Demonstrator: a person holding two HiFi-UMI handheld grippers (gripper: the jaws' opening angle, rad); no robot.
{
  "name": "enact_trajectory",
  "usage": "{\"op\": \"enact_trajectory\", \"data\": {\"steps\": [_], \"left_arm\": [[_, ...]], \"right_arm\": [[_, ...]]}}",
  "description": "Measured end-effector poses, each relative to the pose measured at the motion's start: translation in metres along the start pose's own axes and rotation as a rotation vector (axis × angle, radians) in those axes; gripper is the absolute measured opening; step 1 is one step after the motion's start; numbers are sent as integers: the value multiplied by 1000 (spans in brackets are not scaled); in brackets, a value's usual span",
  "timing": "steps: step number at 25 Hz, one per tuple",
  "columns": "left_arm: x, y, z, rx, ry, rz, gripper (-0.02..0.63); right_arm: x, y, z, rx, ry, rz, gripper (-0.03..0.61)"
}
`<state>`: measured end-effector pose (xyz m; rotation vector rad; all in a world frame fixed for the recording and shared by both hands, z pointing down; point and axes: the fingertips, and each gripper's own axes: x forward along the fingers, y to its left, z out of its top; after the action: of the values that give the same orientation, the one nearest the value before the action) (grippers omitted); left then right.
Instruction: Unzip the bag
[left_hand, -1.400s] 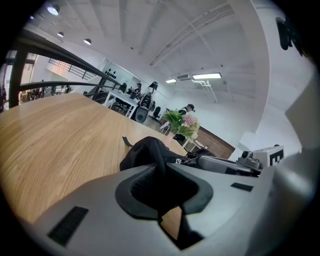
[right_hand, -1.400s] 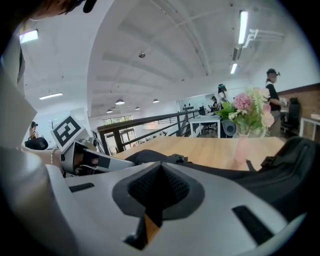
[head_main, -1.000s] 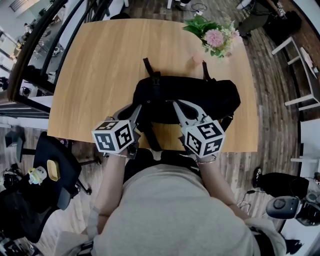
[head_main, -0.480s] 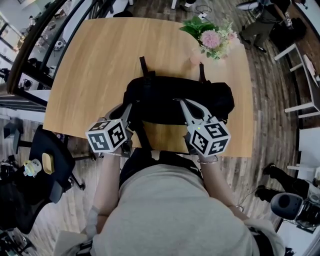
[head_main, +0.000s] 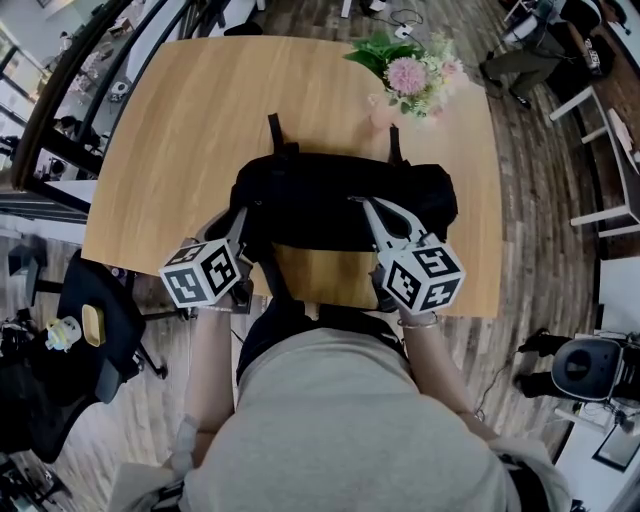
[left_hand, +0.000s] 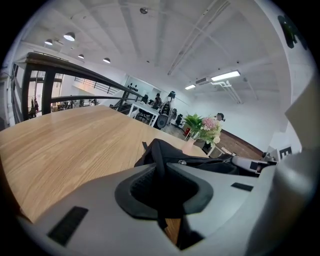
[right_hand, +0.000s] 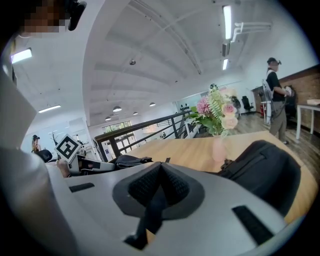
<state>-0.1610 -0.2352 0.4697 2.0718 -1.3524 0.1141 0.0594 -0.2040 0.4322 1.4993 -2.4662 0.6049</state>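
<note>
Your bag (head_main: 335, 205) is black and soft. It lies lengthwise across the near part of the tabletop (head_main: 190, 130), with two short straps (head_main: 272, 130) pointing away from you (another runs toward the near edge). A fold at its left end is pinched in your left claw (head_main: 242, 214), and a thin black strap (right_hand: 150, 212) of it is pinched in your right claw (head_main: 360, 204).
</note>
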Motion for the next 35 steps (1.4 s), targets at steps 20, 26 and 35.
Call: {"op": "enact_trajectory", "data": {"steps": [20,26,35], "left_arm": [[-19,-40,25,378,-160,73,242],[-1,-98,25,553,-121,-82,242],[34,-163,-17,771,47,-280,242]], "right_arm": [[-8,-4,2,33,-18,58,9],[-8,-4,3,44,-25,65,9],[-11,1,2,46,-33,69,9]]}}
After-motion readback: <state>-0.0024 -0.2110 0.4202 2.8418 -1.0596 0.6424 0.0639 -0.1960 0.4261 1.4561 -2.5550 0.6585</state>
